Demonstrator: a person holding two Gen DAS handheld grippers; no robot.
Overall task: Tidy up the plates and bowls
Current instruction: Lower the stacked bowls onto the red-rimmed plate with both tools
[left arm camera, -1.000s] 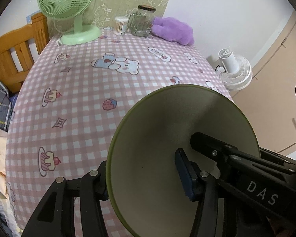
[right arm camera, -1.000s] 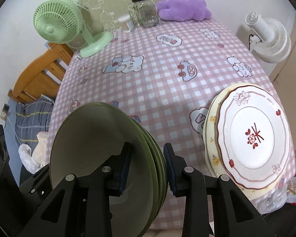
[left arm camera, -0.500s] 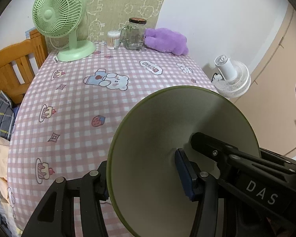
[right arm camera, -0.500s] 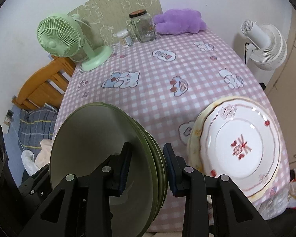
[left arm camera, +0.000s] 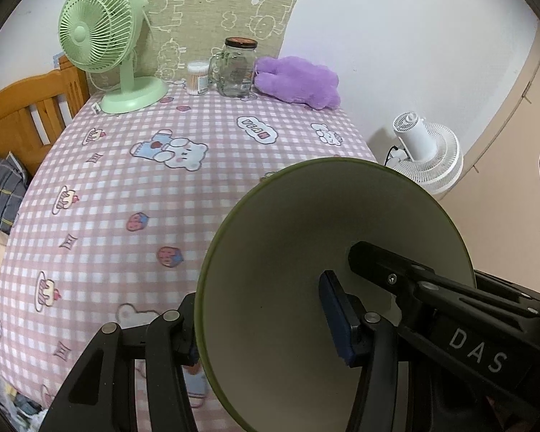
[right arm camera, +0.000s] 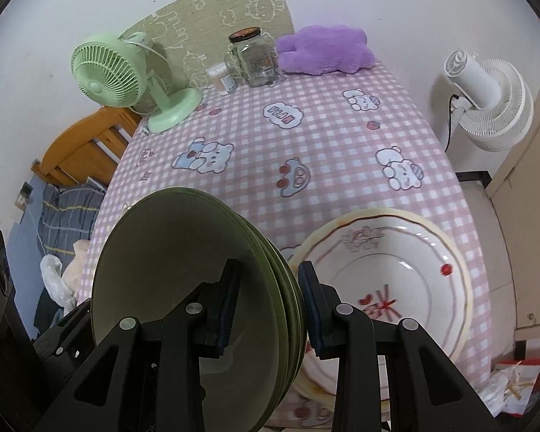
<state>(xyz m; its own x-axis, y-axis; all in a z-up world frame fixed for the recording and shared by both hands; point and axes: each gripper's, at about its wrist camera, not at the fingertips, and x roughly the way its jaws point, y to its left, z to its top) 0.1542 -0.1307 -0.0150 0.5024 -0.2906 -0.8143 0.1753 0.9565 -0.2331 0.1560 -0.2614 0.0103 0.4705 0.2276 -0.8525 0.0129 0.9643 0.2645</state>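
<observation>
Both the left gripper (left arm camera: 266, 327) and the right gripper (right arm camera: 268, 311) pinch the stacked green bowls (right arm camera: 198, 288) on edge between their pads, above the table's near edge, left of the white plates (right arm camera: 388, 280), which now look more tilted.

Left gripper (left arm camera: 266, 324): matte black plastic linkage arms, angular, wedge-shaped struts. Round silver pivot pins on left arm, one more on right arm. Fingers (left arm camera: 336, 324) carry dark blue rectangular pads. In the same left wrist view, the other tool's black body shows white "DAS" lettering and small silver screws.

Right gripper (right arm camera: 268, 311): same black plastic build, four silver pivot pins across both arms. Dark blue pads on fingertips (right arm camera: 311, 309), edges slightly worn. No skin or sleeve visible in either view.
</observation>
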